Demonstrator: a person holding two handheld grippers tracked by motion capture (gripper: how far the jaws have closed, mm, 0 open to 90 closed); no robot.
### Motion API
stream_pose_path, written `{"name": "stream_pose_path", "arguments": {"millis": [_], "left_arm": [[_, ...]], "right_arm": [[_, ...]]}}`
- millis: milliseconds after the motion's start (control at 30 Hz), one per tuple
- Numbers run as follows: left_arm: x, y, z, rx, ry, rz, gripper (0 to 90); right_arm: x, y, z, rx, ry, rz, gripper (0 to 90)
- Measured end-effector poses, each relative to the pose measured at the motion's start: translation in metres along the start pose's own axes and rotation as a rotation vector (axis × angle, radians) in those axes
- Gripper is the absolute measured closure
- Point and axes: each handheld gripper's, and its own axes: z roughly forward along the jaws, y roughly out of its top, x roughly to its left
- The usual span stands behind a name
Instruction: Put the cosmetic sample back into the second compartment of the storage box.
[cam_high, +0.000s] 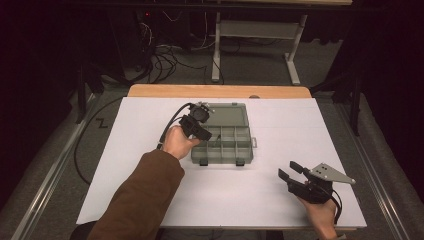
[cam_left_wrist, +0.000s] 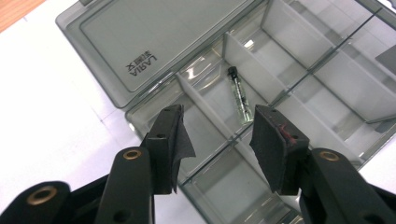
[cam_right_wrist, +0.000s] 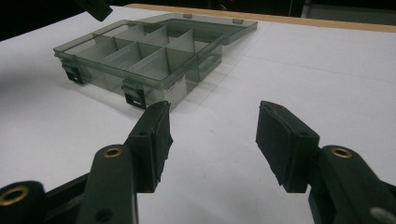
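A smoky grey see-through compartment box (cam_high: 222, 161) lies open on the white table, its lid (cam_high: 227, 115) folded flat behind it. In the left gripper view a small glass vial (cam_left_wrist: 239, 95) with a black cap lies in one compartment of the box (cam_left_wrist: 201, 100), next to the lid (cam_left_wrist: 154, 32). My left gripper (cam_high: 202, 134) hangs over the box's left part, its jaws (cam_left_wrist: 217, 123) open with nothing between them and the vial just beyond the tips. My right gripper (cam_high: 286, 168) sits at the front right of the table, open (cam_right_wrist: 212, 121) and empty, pointing towards the box (cam_right_wrist: 159, 81).
The white table top (cam_high: 250, 200) ends at a wooden strip (cam_high: 220, 91) along the back. A black cable (cam_high: 170, 125) trails from the left gripper off the table's left side. Behind the table stand a white frame (cam_high: 217, 45) and loose floor cables.
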Motion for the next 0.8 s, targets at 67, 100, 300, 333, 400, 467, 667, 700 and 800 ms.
{"name": "stream_pose_path", "arguments": {"millis": [67, 100, 300, 333, 400, 467, 667, 700, 800], "left_arm": [[0.002, -0.002, -0.001, -0.002, 0.004, -0.006, 53.2], [0.002, -0.002, -0.001, -0.002, 0.004, -0.006, 53.1], [0.004, -0.009, -0.006, -0.008, 0.002, -0.004, 52.9], [0.004, -0.011, -0.007, -0.011, 0.001, -0.007, 52.9], [0.004, -0.012, -0.007, -0.013, -0.001, -0.009, 52.8], [0.004, -0.015, -0.009, -0.007, 0.004, -0.003, 52.3], [0.006, -0.020, -0.011, -0.008, 0.036, 0.003, 52.3], [0.005, -0.022, -0.012, -0.008, 0.035, 0.004, 52.2], [0.005, -0.024, -0.013, -0.011, 0.033, 0.005, 52.2]], "right_arm": [[0.000, 0.000, -0.001, -0.002, -0.001, 0.003, 45.9], [0.000, 0.000, -0.001, -0.002, -0.001, 0.003, 45.9], [0.000, -0.001, -0.002, -0.005, -0.003, 0.006, 45.9], [0.000, -0.001, -0.002, -0.006, -0.003, 0.008, 45.9], [0.000, 0.000, -0.002, -0.006, -0.002, 0.008, 45.9], [0.000, 0.000, -0.002, -0.006, -0.002, 0.008, 45.9], [-0.001, -0.001, -0.002, -0.006, -0.005, 0.013, 45.8], [-0.001, -0.001, -0.002, -0.007, -0.004, 0.013, 45.8], [0.000, -0.001, -0.002, -0.010, -0.005, 0.009, 45.8]]}}
